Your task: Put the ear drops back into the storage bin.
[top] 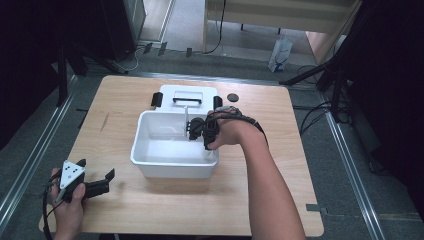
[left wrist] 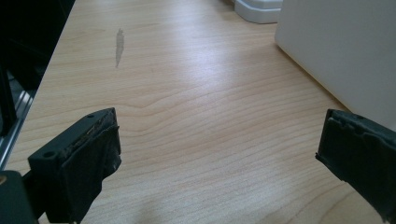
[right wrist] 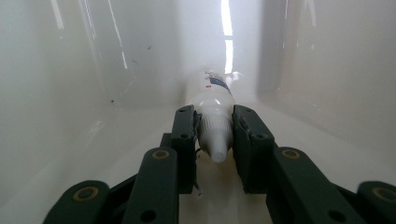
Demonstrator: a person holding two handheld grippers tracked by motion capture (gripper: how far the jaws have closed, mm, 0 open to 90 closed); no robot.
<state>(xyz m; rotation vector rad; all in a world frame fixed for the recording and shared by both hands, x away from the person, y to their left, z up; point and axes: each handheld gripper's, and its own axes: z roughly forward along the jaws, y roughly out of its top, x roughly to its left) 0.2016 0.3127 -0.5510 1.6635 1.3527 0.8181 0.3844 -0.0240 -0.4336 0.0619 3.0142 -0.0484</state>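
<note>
Inside the white rectangular plastic tub (top: 150, 159), the right tool (right wrist: 214, 128) clenches only the ribbed cap of the white plastic squeeze tube (right wrist: 212, 100), which could therefore swivel or slip; the left tool (left wrist: 219, 154) rests released on the wooden surface (left wrist: 196, 93).

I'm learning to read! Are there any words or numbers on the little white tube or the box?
White tube held between the right gripper fingers: a small blue and red label, too blurred to read.
White box: no writing to be seen.
Lid behind it: none either.
</note>
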